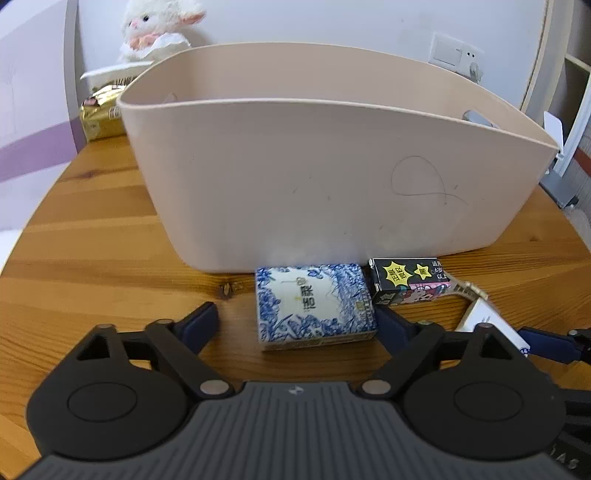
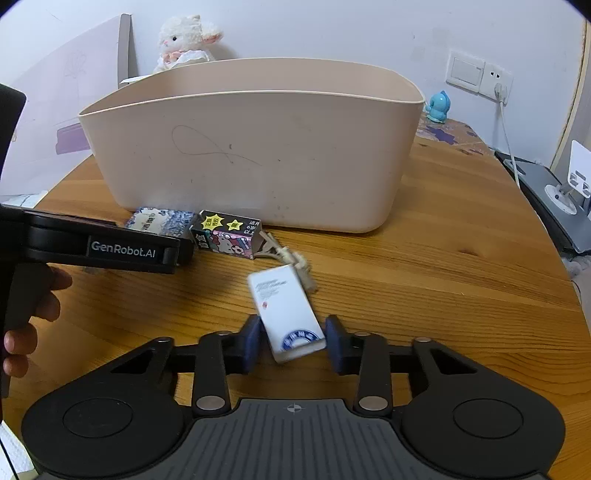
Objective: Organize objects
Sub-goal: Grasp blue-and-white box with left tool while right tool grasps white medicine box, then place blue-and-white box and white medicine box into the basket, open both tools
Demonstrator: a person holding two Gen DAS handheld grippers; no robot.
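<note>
A beige plastic bin (image 1: 295, 177) (image 2: 258, 147) stands on the round wooden table (image 1: 92, 240). A blue-and-white patterned box (image 1: 314, 306) (image 2: 162, 221) lies in front of it, between the wide-open fingers of my left gripper (image 1: 295, 317); the right finger is at the box's edge. A black and pink cartoon box (image 1: 410, 280) (image 2: 225, 234) lies to its right. My right gripper (image 2: 293, 343) straddles the near end of a white box (image 2: 284, 314) (image 1: 491, 325) on the table, with small gaps at both pads. A beige tassel (image 2: 295, 262) lies beyond it.
A white plush lamb (image 2: 184, 40) (image 1: 159, 29), a gold packet (image 1: 99, 114) and a white item stand behind the bin at left. A blue figurine (image 2: 437, 107) sits at back right, a grey stand (image 2: 554, 192) off the table's right edge. A wall socket holds a plug.
</note>
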